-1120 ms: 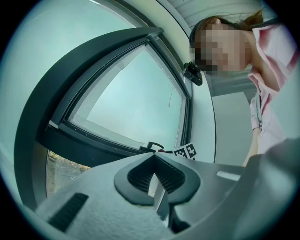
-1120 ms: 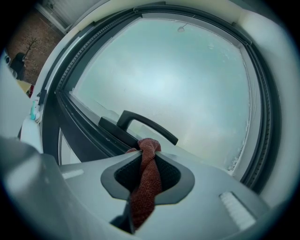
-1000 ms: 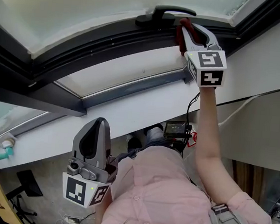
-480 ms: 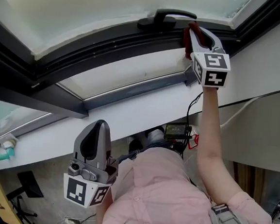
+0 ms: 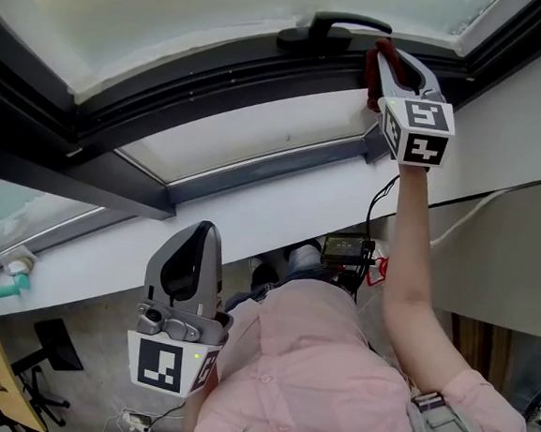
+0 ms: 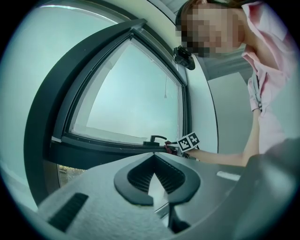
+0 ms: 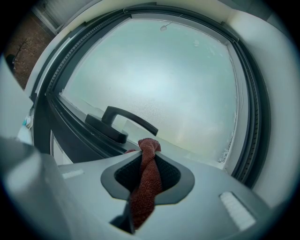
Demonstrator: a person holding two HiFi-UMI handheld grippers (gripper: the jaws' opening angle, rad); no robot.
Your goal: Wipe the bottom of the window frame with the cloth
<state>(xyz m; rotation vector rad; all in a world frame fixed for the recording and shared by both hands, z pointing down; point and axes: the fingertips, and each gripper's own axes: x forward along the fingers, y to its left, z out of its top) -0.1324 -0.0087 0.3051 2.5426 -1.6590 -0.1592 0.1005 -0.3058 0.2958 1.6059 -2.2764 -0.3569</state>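
My right gripper (image 5: 382,60) is shut on a dark red cloth (image 7: 145,180), whose bunched tip (image 5: 377,58) presses on the dark bottom frame (image 5: 216,83) of the window just right of the black handle (image 5: 332,29). In the right gripper view the cloth sticks out between the jaws toward the handle (image 7: 119,123). My left gripper (image 5: 190,274) hangs low near the person's chest, shut and empty, far from the window. The left gripper view shows the right gripper (image 6: 185,143) small by the handle (image 6: 154,139).
A white sill (image 5: 252,213) runs below the frame, with a second frame piece (image 5: 256,167) lying along it. A black cable (image 5: 498,197) crosses the wall at right. A black device (image 5: 343,250) hangs below the sill. A teal item (image 5: 5,286) lies far left.
My right gripper has slid the cloth to the right along the bottom frame, past the handle's base. The left gripper has stayed low with little shift.
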